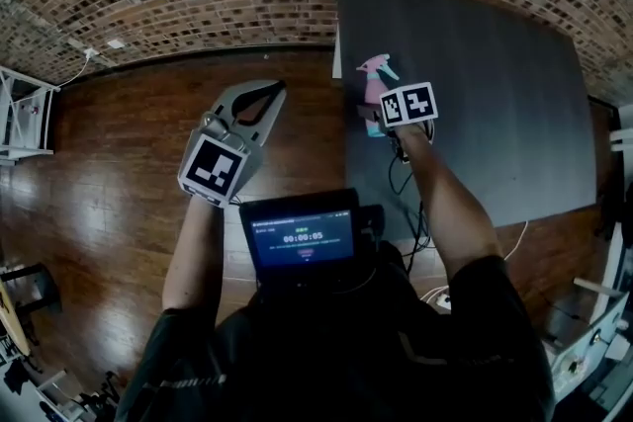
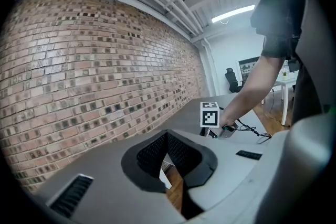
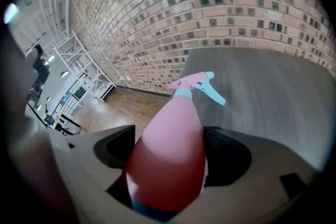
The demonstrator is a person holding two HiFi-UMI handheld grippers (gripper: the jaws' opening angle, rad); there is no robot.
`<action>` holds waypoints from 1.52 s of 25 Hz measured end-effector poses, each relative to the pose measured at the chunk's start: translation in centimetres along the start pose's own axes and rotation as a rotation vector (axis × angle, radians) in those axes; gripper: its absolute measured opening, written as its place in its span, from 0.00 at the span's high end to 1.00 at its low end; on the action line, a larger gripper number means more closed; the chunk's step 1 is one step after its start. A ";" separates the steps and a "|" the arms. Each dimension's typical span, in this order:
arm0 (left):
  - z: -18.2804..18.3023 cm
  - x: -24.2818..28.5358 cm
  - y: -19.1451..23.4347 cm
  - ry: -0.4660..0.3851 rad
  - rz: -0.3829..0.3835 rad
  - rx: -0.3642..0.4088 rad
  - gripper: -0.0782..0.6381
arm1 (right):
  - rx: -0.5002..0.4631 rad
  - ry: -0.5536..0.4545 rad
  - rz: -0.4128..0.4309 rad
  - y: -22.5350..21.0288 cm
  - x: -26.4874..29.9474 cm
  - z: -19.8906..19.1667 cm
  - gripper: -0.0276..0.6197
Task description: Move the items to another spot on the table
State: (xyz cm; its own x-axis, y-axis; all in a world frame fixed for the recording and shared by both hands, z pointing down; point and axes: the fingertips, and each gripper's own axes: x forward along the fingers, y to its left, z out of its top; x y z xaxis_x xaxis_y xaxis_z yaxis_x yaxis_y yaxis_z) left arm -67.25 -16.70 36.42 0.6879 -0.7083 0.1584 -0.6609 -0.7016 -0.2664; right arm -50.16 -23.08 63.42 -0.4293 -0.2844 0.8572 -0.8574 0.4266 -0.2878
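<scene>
A pink spray bottle (image 1: 375, 84) with a teal trigger stands near the left edge of the dark grey table (image 1: 495, 94). My right gripper (image 1: 382, 117) is around the bottle's body from the near side. In the right gripper view the bottle (image 3: 173, 134) fills the gap between the jaws and both pads lie against its sides, nozzle pointing away. My left gripper (image 1: 265, 94) hangs over the wooden floor left of the table, apart from the bottle. Its jaws (image 2: 170, 161) are shut with nothing between them.
A brick wall runs along the table's far side. Wooden floor (image 1: 119, 163) lies left of the table. A white metal rack (image 1: 20, 114) stands at the far left. Cables (image 1: 415, 212) hang over the table's near edge. A small screen (image 1: 302, 237) sits at the person's chest.
</scene>
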 end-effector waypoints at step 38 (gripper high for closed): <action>20.3 7.1 -24.2 -0.277 -0.296 0.155 0.90 | -0.047 -0.903 -0.219 -4.5 -45.6 -11.8 0.32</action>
State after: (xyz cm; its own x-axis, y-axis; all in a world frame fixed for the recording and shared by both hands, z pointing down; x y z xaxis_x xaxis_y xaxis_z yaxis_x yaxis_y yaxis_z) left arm -40.24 -3.18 24.69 0.9094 -0.4158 -0.0063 -0.3849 -0.8360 -0.3910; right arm -23.40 -1.91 30.60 -0.3339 -0.9148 0.2274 -0.9416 0.3128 -0.1244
